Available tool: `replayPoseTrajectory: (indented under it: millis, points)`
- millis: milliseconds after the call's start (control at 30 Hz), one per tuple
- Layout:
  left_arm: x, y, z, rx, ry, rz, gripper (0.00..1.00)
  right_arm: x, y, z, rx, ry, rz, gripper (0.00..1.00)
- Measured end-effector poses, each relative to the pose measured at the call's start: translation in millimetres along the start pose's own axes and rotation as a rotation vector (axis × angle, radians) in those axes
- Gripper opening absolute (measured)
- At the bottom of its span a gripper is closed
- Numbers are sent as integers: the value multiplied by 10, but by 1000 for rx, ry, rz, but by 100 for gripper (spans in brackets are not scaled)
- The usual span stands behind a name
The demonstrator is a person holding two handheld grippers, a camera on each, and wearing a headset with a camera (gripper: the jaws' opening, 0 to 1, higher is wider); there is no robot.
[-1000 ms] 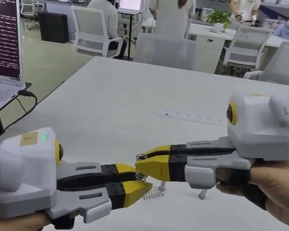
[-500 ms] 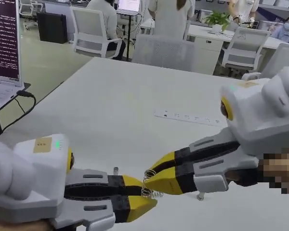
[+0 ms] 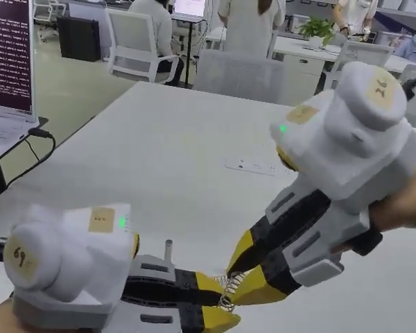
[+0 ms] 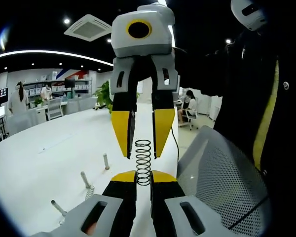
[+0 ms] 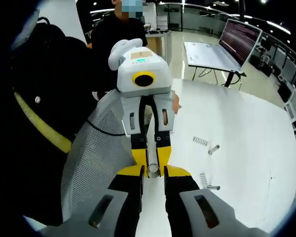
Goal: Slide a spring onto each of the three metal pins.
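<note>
**Spring handover.** My left gripper (image 4: 143, 176) was clamped on the lower coils of the spring (image 4: 143, 159), held between both grippers near the three pins (image 4: 84, 178). My right gripper (image 4: 142, 154) straddled its top, jaws parted. I judged a light mid-coil pinch best, leaving the bore clear. The spring was thin, bright and evenly wound.

Pin (image 3: 168, 248) base, spring (image 3: 229, 283) end behind left hand-held gripper (image 3: 226, 309)

Left gripper (image 3: 229, 309) and right gripper (image 3: 230, 286) are white with black, yellow-tipped jaws; spring (image 4: 143, 163) seemingly silver
</note>
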State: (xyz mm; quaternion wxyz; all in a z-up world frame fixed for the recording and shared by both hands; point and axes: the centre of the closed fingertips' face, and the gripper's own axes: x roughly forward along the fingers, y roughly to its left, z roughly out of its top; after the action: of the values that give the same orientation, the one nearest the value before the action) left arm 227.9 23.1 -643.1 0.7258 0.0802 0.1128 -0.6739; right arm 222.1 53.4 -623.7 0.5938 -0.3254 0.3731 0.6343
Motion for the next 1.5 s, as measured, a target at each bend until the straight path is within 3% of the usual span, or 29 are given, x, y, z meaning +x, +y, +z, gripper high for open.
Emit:
replayPoseTrajectory:
  millis: [100,433,733,1200,1500]
  points:
    - [23,-3,-26,6,16,0,2,53,42,-43,-28,65,22,12]
    - [24,19,-52,0,32,10,2,118,-3,-142,-29,129,12,10]
    - [56,0,-70,-5,55,4,2,158,1,-179,-2,126,17,9]
    - [79,47,-56,4,32,22,4,156,-49,-185,9,139,-4,8]
    - [56,82,-93,-34,34,25,13,104,-95,-237,16,155,-22,8]
